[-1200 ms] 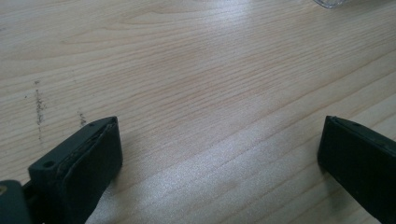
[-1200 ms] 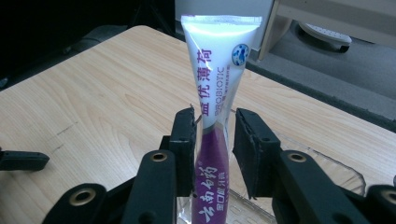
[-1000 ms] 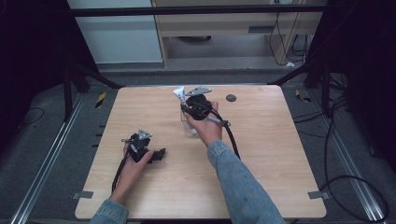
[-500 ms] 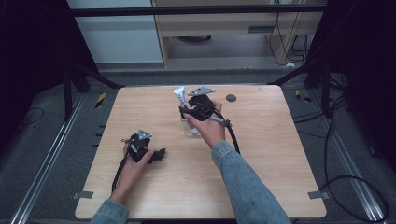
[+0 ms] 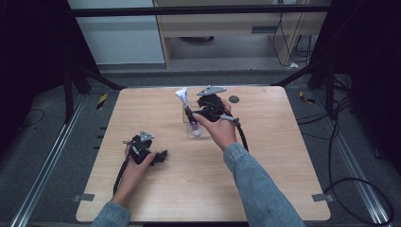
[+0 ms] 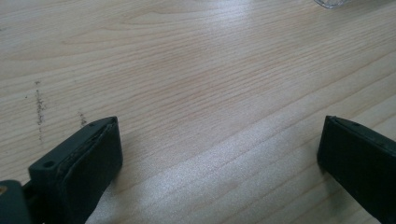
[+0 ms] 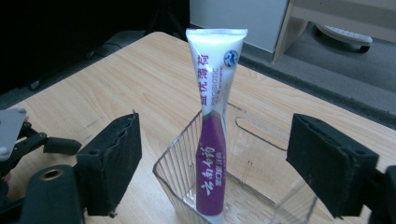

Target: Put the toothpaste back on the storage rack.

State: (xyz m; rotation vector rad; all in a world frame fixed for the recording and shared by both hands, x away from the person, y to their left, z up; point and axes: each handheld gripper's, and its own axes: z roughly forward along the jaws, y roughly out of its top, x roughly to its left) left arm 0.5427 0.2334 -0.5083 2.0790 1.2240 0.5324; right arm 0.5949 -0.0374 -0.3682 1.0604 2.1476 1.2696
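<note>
Toothpaste tube (image 7: 212, 135) stands upright in a clear plastic container (image 7: 187, 154), cap end down on the container floor, its flat crimped end up. In the right gripper view the tube sits between the two black jaws of the right gripper (image 7: 233, 163), roughly midway, with a clear gap on each side; neither pad touches it. The jaws have just been opening and now stand wide, with the tube free between them. The tube leans slightly against the container wall on the side of the left-hand jaw in that view. The tube is white in its upper half and purple in its lower half, with printed lettering along its length.

In the high view the right gripper (image 5: 191, 115) is at the container (image 5: 195, 128) on the far half of the counter (image 5: 283, 156), and the tube (image 5: 182, 98) rises above the container rim just beside the jaws.

The left gripper (image 5: 161, 155) rests low on the counter in the person's left hand (image 5: 135, 165), well apart from the container. In the left gripper view its jaws stand wide with bare wood (image 6: 210, 93) between them; a corner of the clear container (image 6: 334, 3) shows far ahead of the jaws.
</note>
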